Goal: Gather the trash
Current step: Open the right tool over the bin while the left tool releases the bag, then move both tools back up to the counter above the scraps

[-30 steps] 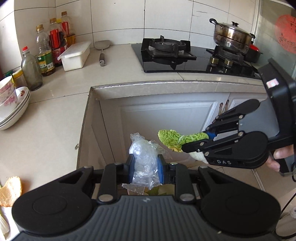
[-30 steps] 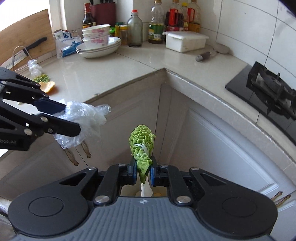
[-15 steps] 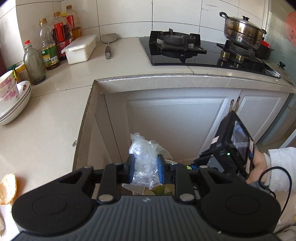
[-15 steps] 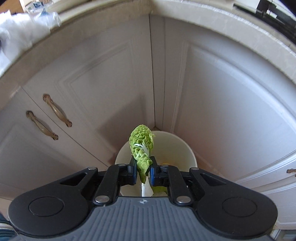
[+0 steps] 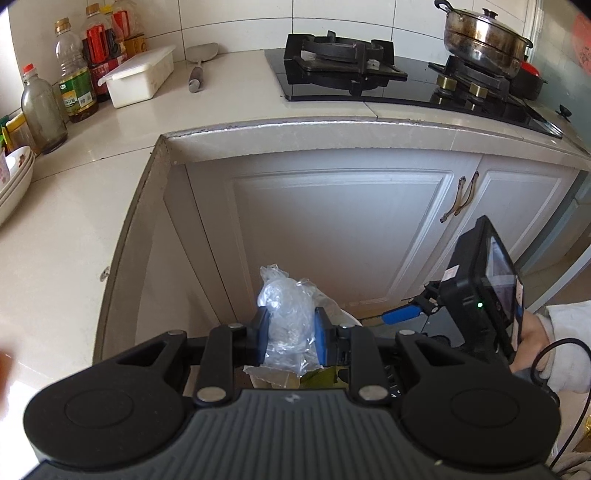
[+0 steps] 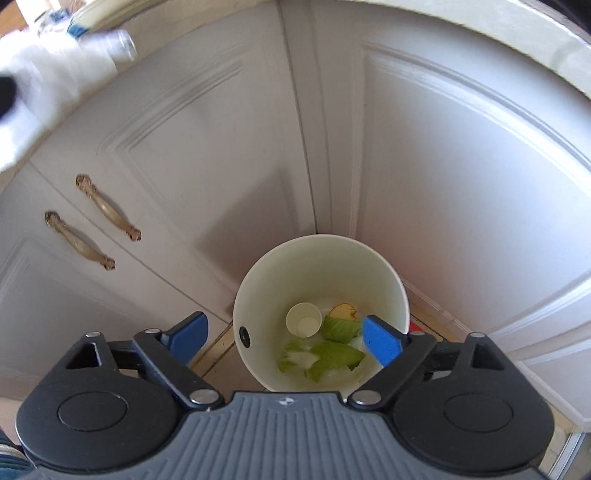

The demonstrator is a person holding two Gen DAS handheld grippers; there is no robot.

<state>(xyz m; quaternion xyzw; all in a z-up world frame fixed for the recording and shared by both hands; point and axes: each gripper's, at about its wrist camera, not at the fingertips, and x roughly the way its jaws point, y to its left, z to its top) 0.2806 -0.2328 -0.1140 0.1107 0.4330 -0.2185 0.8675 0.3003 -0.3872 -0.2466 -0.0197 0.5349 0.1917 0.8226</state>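
Note:
My left gripper [image 5: 290, 336] is shut on a crumpled clear plastic bag [image 5: 288, 314], held in the air over the floor in front of the corner cabinet. The bag also shows blurred at the upper left of the right wrist view [image 6: 48, 85]. My right gripper [image 6: 284, 338] is open and empty above a white trash bin [image 6: 258, 295] on the floor. In the bin lie green cabbage leaves [image 6: 332, 356], a paper cup [image 6: 303, 320] and a fruit peel [image 6: 343, 311]. The right gripper shows low at the right of the left wrist view [image 5: 402, 314].
White cabinet doors [image 6: 461, 184] with brass handles [image 6: 107, 206] surround the bin in the corner. The counter [image 5: 66, 221] holds bottles [image 5: 75, 88], a white box [image 5: 138, 75], bowls [image 5: 14, 173], a gas stove [image 5: 343, 55] and a steel pot [image 5: 484, 35].
My right gripper dropped toward the floor, tilted over the bin and opened; the cabbage leaf fell into the bin. My left gripper kept hold of the plastic bag.

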